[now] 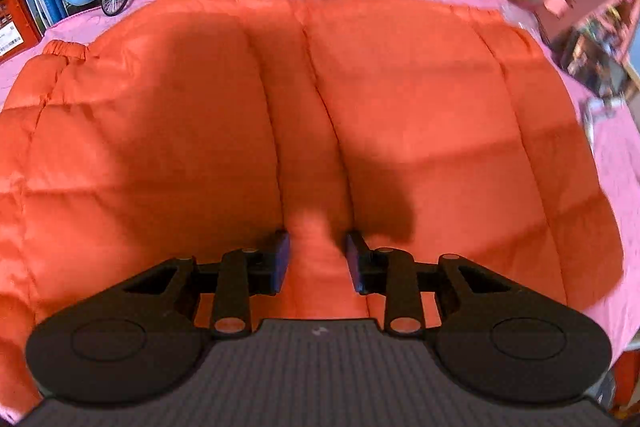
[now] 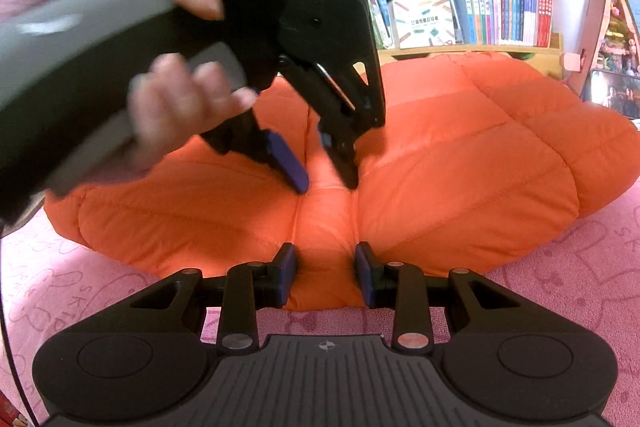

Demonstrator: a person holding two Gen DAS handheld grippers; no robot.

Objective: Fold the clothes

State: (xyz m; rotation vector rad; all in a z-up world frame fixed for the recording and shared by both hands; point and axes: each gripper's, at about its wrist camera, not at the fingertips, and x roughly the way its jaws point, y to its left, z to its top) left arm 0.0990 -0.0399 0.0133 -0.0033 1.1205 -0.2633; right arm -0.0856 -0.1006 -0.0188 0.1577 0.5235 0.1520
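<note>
Jacket (image 2: 460,163) fold (orange) between hand-held gripper (image 2: 325,277)

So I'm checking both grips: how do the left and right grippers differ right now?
The right gripper pinches a fold at the near edge of the orange puffer jacket, lying low; the left gripper comes down steeply further in, straddling a ridge, with no squeeze plain. A hand shows holding the left; the right's is unseen. Both have purple-padded fingers.

Orange quilted jacket (image 1: 200,147), pink patterned cloth (image 2: 580,267)
</note>
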